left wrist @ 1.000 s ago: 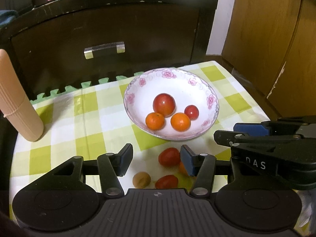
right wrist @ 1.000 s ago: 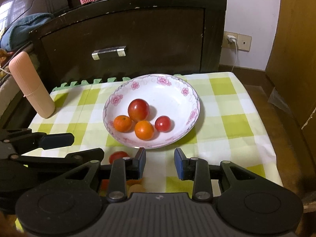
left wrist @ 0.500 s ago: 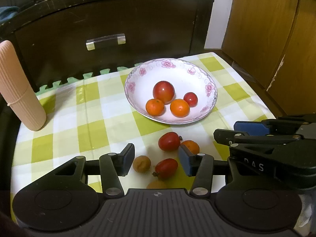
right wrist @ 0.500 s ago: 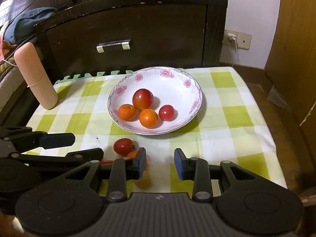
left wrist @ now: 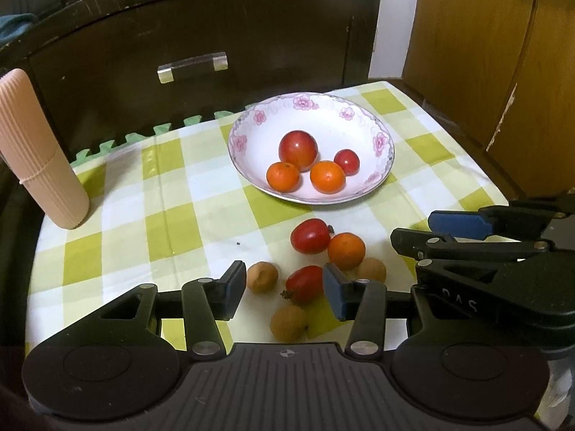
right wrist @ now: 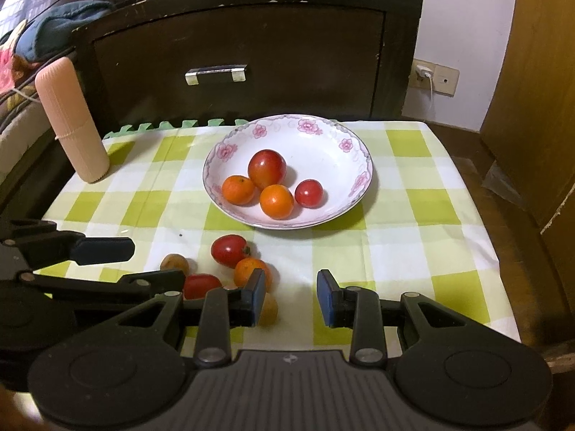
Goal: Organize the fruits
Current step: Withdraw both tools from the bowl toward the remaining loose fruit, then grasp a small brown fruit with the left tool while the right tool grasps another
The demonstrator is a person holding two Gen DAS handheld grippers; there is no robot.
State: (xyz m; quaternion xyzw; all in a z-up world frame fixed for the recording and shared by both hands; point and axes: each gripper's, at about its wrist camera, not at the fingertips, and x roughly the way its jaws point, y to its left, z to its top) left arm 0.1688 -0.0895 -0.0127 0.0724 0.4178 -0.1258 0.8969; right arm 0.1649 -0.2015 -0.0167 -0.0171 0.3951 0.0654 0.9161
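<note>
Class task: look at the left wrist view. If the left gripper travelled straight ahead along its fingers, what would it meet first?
Most likely the elongated red tomato, which lies between the open fingers of the left gripper. Depth is unclear in this fisheye view, so the gripper may pass above it.

A dark wooden cabinet (right wrist: 251,50) with 1 metal drawer handle (right wrist: 216,73) stands behind the table's green-and-white checked cloth (right wrist: 424,194). A white wall (right wrist: 463,36) carries a beige socket plate (right wrist: 435,79). Brown wooden doors (left wrist: 503,54) close the right side.
</note>
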